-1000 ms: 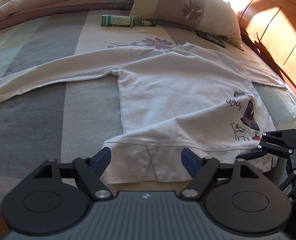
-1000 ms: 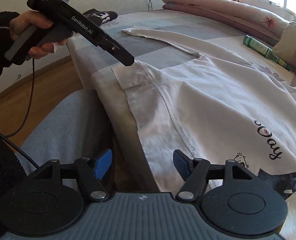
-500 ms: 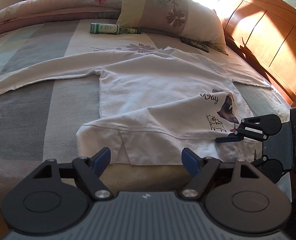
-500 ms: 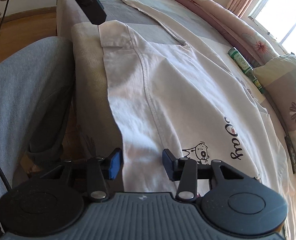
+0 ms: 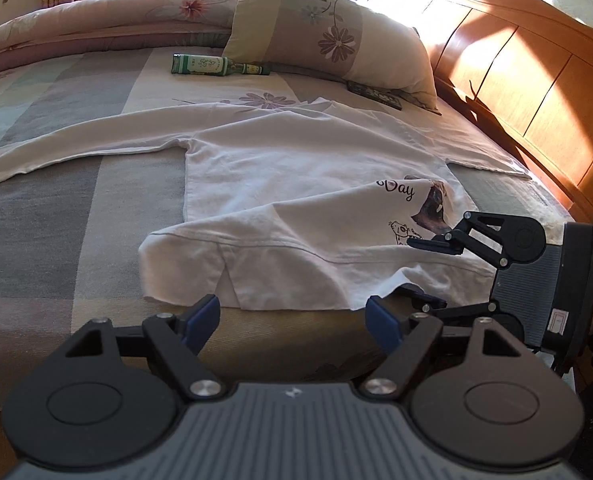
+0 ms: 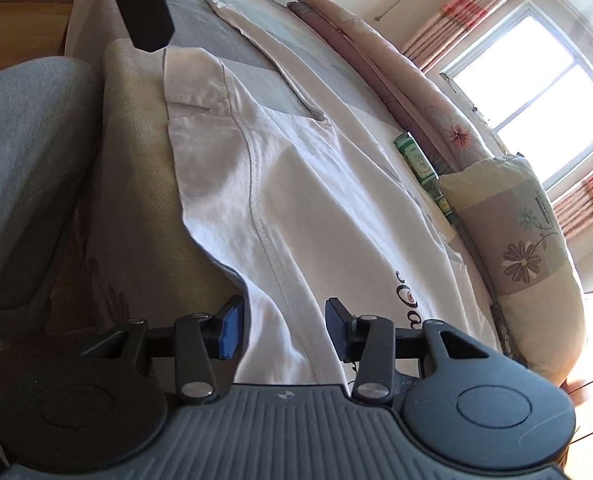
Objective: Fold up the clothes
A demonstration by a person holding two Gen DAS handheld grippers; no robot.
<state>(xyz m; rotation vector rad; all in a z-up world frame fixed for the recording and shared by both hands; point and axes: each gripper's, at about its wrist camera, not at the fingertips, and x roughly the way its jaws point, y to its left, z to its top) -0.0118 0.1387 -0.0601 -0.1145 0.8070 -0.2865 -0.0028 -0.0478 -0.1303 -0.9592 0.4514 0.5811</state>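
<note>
The white long-sleeved shirt (image 5: 296,168) lies spread across the middle of the bed (image 5: 56,240), its hem at the near edge. One hem corner is already turned up, so the printed side shows at centre right of the left wrist view.

The right gripper (image 6: 282,328) straddles that hem corner with its jaws half-way in. The cloth runs between the blue pads (image 6: 230,334), but gaps show on both sides, so nothing is pinched yet. The left gripper (image 5: 294,322) hangs wide apart at the bottom of its frame, just short of the other hem corner, holding nothing.

The likely trouble, as I judge it, is an uneven grab. If the right jaws catch only the top layer, the fold will skew, and a lift from one corner alone would drag the shirt off the edge. The sleeve (image 5: 76,140) stretched to the left could trail and bunch.

The shirt is thin, soft cotton with stitched seams and a side slit, and it creases easily. The bedspread is a flat weave in grey, blue and cream bands. Beyond lie a green glass bottle (image 5: 212,66), a plump flowered pillow (image 5: 328,36) and a glossy wooden headboard (image 5: 536,80).
</note>
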